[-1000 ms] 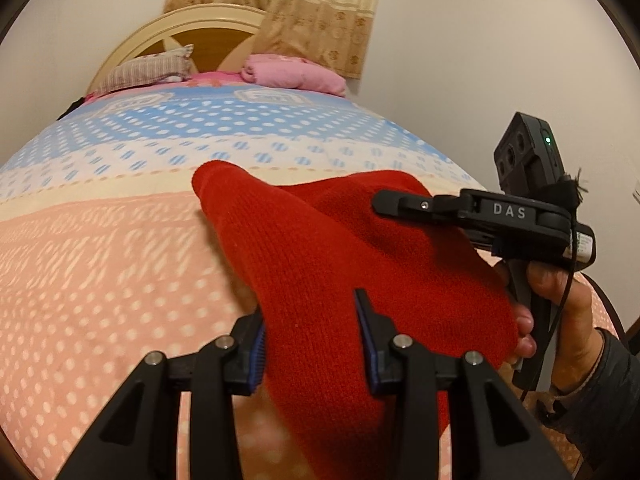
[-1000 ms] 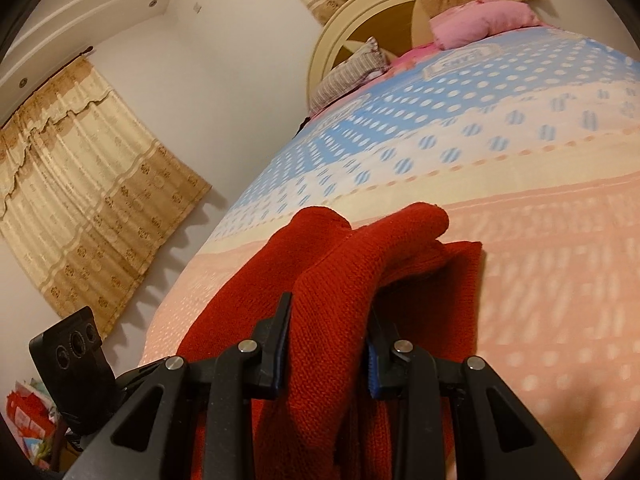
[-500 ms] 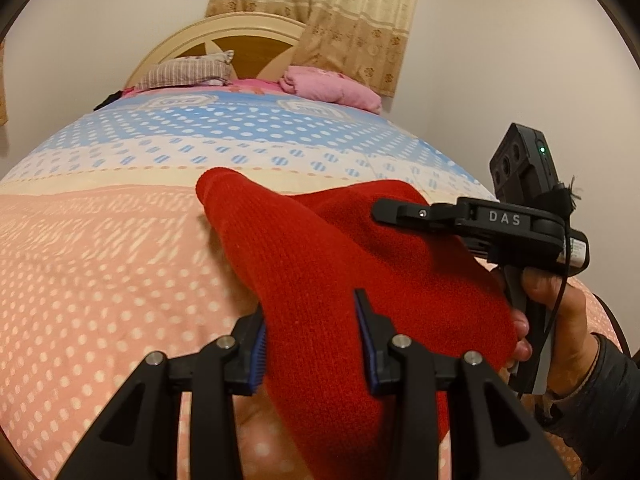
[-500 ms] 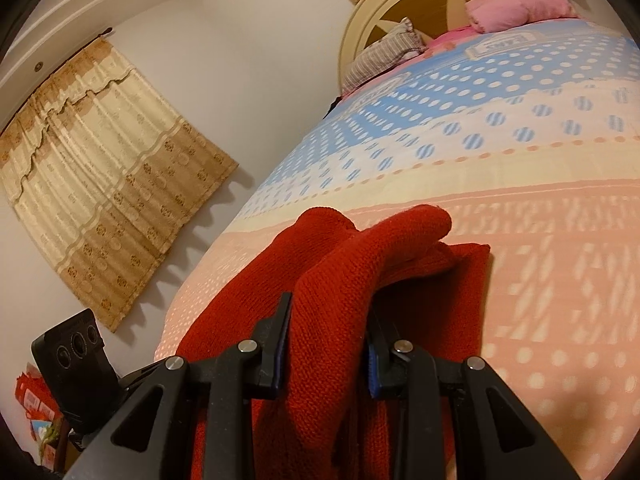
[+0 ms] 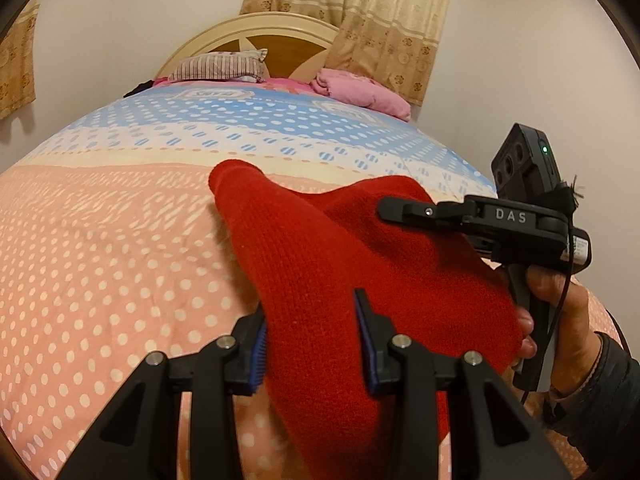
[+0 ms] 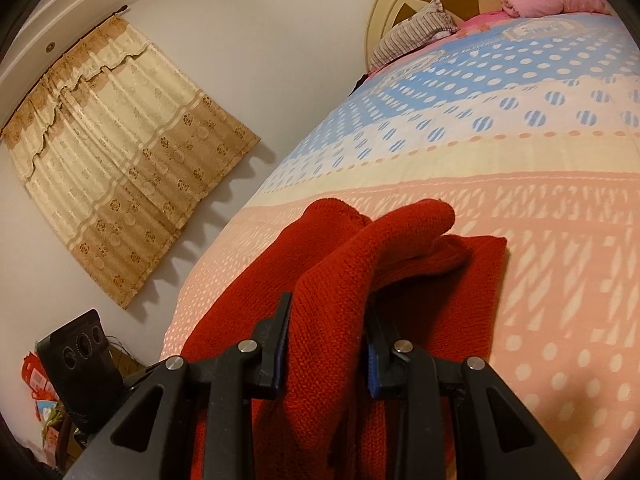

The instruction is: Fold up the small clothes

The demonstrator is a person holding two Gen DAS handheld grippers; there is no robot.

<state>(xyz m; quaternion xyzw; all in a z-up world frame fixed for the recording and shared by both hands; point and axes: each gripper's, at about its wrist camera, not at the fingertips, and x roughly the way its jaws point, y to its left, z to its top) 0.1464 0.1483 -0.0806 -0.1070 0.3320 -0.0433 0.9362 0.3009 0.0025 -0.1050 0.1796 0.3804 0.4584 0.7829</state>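
A red knitted garment lies bunched on the dotted bedspread. My left gripper is shut on a thick fold of it, the fabric filling the gap between the blue pads. My right gripper is shut on another fold of the same garment, part of which lies flat on the bed beyond. The right gripper also shows in the left wrist view, lying across the garment's right side, held by a hand.
A striped pillow and a pink folded blanket lie by the wooden headboard. Curtains hang on the wall left of the bed. The left gripper's body shows at lower left.
Both grippers keep their hold on the red garment. Both views have swung a little, bringing the headboard toward centre; the garment's shape barely changed.
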